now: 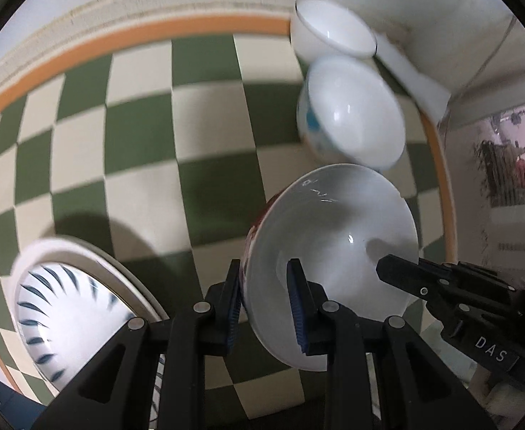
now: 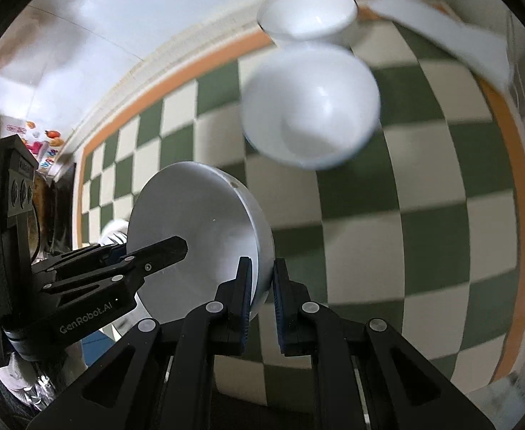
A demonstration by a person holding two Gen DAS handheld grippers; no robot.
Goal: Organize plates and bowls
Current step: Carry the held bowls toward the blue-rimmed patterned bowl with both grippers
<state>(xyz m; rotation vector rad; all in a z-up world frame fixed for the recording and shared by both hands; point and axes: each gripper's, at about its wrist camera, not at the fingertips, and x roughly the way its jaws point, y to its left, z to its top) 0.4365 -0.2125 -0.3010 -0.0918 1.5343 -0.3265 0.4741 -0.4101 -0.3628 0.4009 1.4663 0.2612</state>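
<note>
1. Table (image 1: 147,114) under a green-and-cream checked cloth with an orange border band; white wall behind the far edge.
2. Striped plate (image 1: 65,308), white with dark blue radial dashes inside a wide plain rim, flat on the cloth near the front left edge in the left wrist view, partly cut off by the left gripper's frame.
3. Held bowl (image 1: 337,251), white and glossy inside, dark red marking on the outer wall, tilted and lifted off the cloth over the right half of the table. Pinched at two spots on the rim.
4. Blue-patterned bowl (image 1: 352,114), white inside, blue marks on the outside, thin blue rim line; sitting on the cloth toward the far right corner, blurred.
5. Plain white bowl (image 1: 334,28), smaller, right at the far edge on the orange border, just behind the blue-patterned one; touching or not, cannot tell.
6. White flat sheet (image 2: 448,39) lying across the far right corner.
7. Left gripper (image 1: 264,308): fingers nearly together, clamping the held bowl's rim, one blue pad inside, one outside.
8. Right gripper (image 2: 262,304): fingers nearly together, clamping the opposite rim of the same bowl, one pad each side of the wall.
</note>
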